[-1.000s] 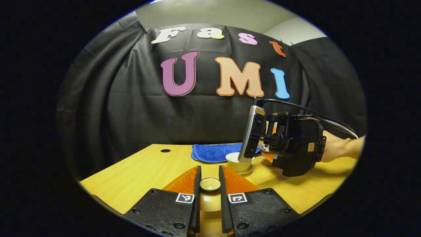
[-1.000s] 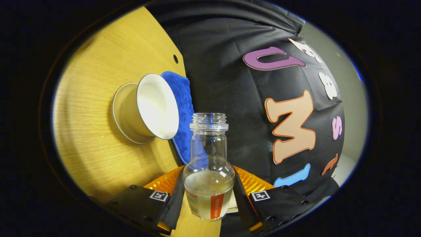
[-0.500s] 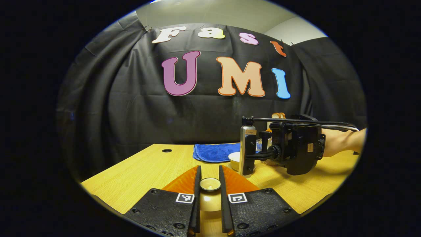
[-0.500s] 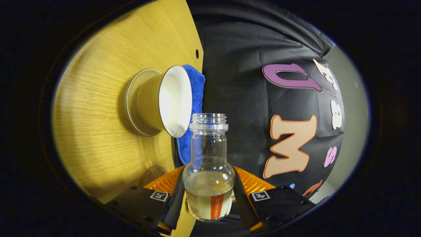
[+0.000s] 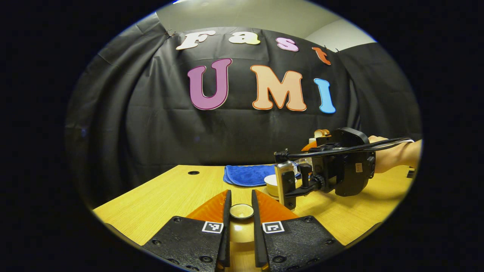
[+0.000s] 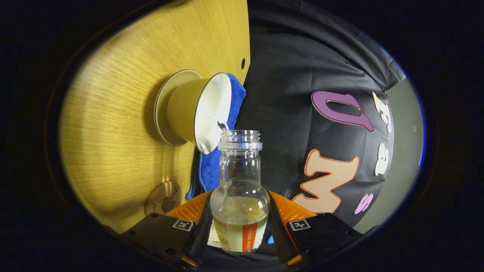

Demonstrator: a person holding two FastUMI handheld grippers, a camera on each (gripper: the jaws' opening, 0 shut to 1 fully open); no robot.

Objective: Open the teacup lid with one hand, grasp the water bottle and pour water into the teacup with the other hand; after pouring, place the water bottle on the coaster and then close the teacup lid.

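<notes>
1. Left gripper view: left gripper [image 5: 241, 211] sits low over the table [image 5: 166, 196], jaws clenched on the lid [image 5: 241, 210] by its knob, lid held off to the side. Right gripper [image 5: 332, 166] is farther off w/ a hand [image 5: 393, 156] behind it, rolled onto its side just beside the cup [image 5: 271, 180]. Blue cloth [image 5: 247, 174] lies behind the cup.

2. Right gripper view: right gripper [image 6: 239, 226] has jaws grasping the bottle [image 6: 239, 196] low on its body, neck pointing fwd. View is rolled, so the table reads as a wall at left; cup [image 6: 200, 109] stands on its saucer [image 6: 166, 107], open, bottle mouth right at its rim. Some water left in the bottle. Coaster [image 6: 163, 198] lies on the table near the jaws, bare.

3. Step in hand, as I judge it: the pour. To do it well:
   - keep the mouth over the cup's inside, not the rim edge or cloth
   - tip slowly; the wide mouth could gush
   - keep the grip firm, glass may slip
   - keep the lid clear of the stream till the bottle is on the coaster.
</notes>
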